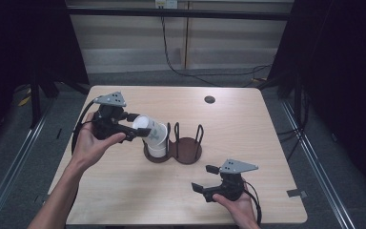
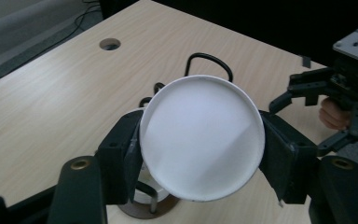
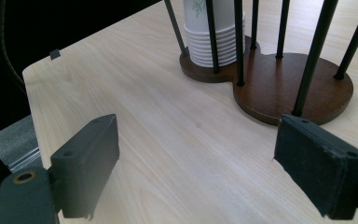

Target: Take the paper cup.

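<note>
Pale wood-grain surface (image 1: pixel 124 191), rounded at the corners, with a round dark cable hole (image 1: pixel 209 99) near the far edge. Grey floor (image 1: pixel 9 157) all round. Beyond the far edge, a light panelled wall (image 1: pixel 228 43) with a black cable (image 1: pixel 171 67) hanging down it and trailing off right along the floor. Black curtains (image 1: pixel 348 71) at both sides. Small grey tab (image 1: pixel 296 193) at the near right edge.

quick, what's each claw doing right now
Left claw: closed on a white paper cup.
Right claw: open, holding nothing.
</note>
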Tool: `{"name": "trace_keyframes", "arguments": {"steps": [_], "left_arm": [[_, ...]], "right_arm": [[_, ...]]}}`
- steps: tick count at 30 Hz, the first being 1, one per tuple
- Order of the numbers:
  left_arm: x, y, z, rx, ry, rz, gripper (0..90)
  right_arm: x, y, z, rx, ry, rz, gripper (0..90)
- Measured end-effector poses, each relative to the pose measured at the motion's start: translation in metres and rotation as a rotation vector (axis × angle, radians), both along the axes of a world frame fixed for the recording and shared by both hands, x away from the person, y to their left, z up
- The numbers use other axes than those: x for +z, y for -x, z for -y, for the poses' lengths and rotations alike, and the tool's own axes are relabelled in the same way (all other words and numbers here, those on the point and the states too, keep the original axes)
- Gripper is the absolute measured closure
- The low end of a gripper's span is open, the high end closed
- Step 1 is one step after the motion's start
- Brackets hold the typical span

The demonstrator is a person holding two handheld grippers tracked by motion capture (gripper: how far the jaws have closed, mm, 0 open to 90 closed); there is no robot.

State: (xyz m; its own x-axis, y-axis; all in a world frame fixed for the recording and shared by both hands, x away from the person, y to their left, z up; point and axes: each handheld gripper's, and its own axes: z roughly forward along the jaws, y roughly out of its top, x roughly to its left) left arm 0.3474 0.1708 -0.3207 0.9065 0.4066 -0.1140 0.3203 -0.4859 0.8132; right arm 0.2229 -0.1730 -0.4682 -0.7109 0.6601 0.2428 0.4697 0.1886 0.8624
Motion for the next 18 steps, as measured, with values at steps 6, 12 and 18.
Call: {"name": "trace_keyframes", "arguments": {"steps": [6, 12, 18], "left_arm": [[-0.01, 0.002, -0.003, -0.014, 0.013, -0.019, 37.3], [-0.016, 0.008, -0.006, -0.03, 0.031, -0.021, 37.2], [-0.026, 0.014, -0.006, -0.051, 0.042, -0.034, 37.2]], "right_arm": [[0.004, 0.0, -0.003, 0.003, 0.002, 0.007, 13.3], [0.01, -0.002, -0.005, 0.013, 0.013, 0.02, 13.3], [0.019, -0.005, -0.005, 0.02, 0.01, 0.041, 13.3]]}}
